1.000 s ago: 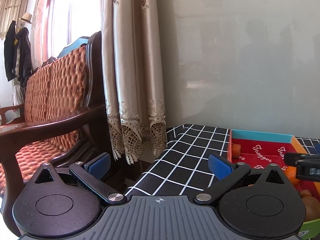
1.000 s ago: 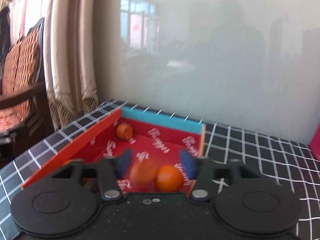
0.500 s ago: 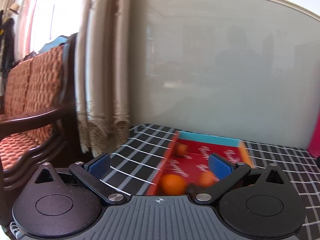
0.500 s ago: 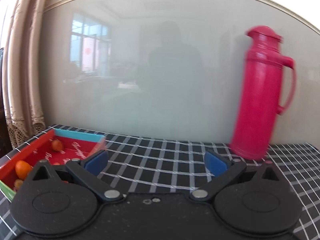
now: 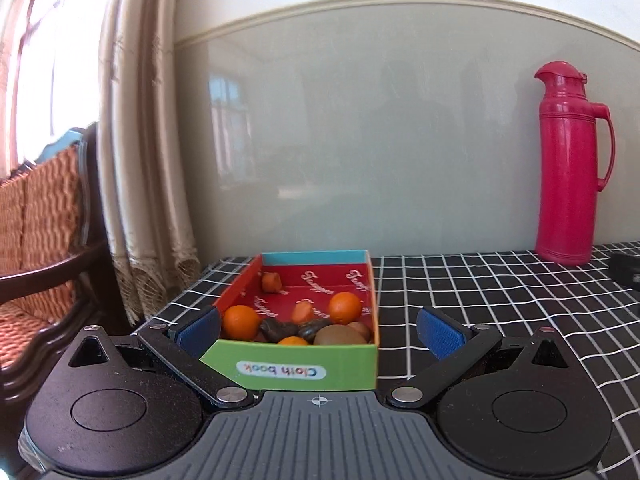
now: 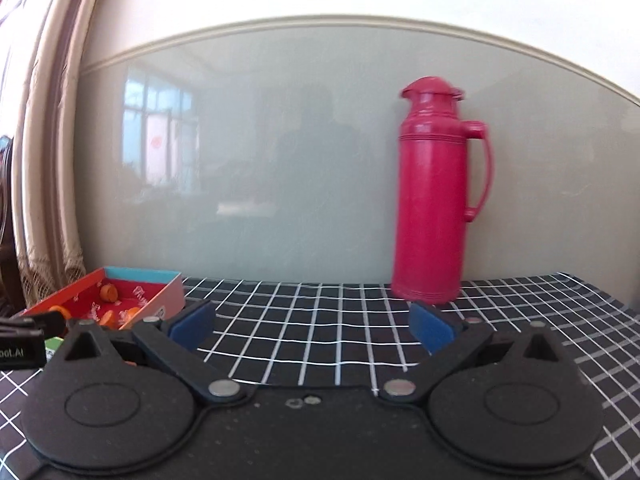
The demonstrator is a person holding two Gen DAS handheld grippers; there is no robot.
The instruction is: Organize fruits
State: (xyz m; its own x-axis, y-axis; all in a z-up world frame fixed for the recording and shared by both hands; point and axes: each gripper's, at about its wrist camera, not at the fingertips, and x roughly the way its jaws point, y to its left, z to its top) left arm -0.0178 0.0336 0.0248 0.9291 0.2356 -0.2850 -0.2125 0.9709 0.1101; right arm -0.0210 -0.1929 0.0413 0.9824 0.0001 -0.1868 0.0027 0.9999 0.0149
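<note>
An open box [image 5: 288, 364] with a green front wall and red inside lies on the checked tablecloth. It holds two oranges [image 5: 241, 322] [image 5: 345, 307], a brown kiwi [image 5: 342, 335], dark fruits [image 5: 276, 328] and small orange pieces [image 5: 271, 281]. My left gripper [image 5: 319, 328] is open. The box's near end sits between its blue pads, and the right pad stands apart from the wall. My right gripper [image 6: 312, 328] is open over bare cloth with nothing between its pads. In the right wrist view the box [image 6: 160, 300] lies at the far left.
A tall red thermos [image 6: 434, 200] [image 5: 568, 168] stands by the glossy back wall at the right. A dark object [image 5: 626, 272] lies at the right edge. A curtain [image 5: 148, 160] and a wooden chair [image 5: 40, 240] are off the table's left end.
Both views swung right. The left gripper turned from the chair side to face the box. The right gripper's jaws widened and it left the box for the cloth near the thermos.
</note>
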